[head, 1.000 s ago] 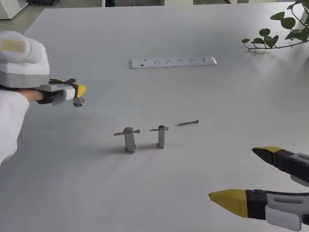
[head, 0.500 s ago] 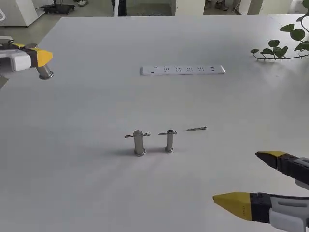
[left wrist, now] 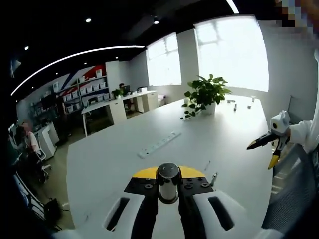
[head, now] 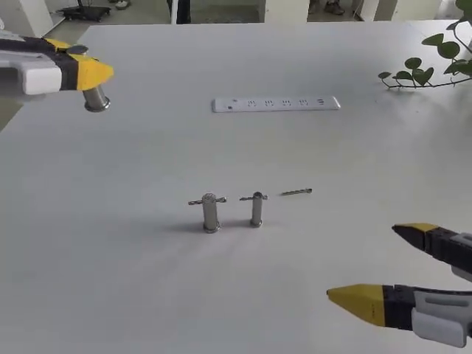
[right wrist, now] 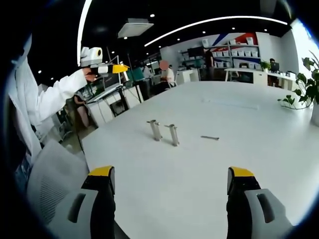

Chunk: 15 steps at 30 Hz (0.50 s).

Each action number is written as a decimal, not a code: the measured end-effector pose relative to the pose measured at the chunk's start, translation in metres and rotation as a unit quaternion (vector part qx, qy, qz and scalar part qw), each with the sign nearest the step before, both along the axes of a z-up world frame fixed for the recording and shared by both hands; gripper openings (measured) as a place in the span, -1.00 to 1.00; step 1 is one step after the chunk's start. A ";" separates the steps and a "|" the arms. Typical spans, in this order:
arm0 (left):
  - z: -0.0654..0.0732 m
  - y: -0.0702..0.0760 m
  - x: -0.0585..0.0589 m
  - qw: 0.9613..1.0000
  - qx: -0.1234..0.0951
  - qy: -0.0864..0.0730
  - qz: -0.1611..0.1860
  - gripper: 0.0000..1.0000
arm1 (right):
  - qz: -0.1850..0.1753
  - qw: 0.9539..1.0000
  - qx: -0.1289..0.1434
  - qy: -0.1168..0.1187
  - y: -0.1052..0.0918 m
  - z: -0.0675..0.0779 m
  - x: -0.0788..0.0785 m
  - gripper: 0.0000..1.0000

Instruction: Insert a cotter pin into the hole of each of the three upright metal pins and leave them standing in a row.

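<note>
The left tool (head: 102, 74) is held high at the upper left of the head view, clenched on a metal pin (head: 96, 99) that hangs below its yellow tips and is seen end-on between them in the left gripper view. Near the middle of the white tabletop (head: 147, 280), a thicker upright pin (head: 211, 215) and a slimmer upright pin (head: 257, 211) stand side by side, with inserted cotter pins (head: 196, 201) crossing their tops and a loose cotter pin (head: 296, 192) lying flat just to their right. The right tool (head: 361, 262) hovers low at the near right, released with its jaws wide apart and nothing between them.
</note>
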<state>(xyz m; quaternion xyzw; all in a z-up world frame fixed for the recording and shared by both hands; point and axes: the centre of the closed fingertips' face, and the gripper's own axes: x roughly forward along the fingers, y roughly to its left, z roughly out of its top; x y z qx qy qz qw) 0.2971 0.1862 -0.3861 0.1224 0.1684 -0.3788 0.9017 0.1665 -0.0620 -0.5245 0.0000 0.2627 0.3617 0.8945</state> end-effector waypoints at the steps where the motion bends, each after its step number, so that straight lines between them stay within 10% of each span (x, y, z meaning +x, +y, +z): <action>1: -0.004 -0.007 -0.005 1.000 0.005 0.000 -0.016 -0.77 | 0.000 1.000 -0.001 0.000 0.000 0.000 0.000 0.84; 15: -0.068 -0.080 -0.061 0.990 -0.010 0.038 -0.138 -0.77 | 0.008 1.000 -0.009 0.009 0.005 -0.007 -0.003 0.82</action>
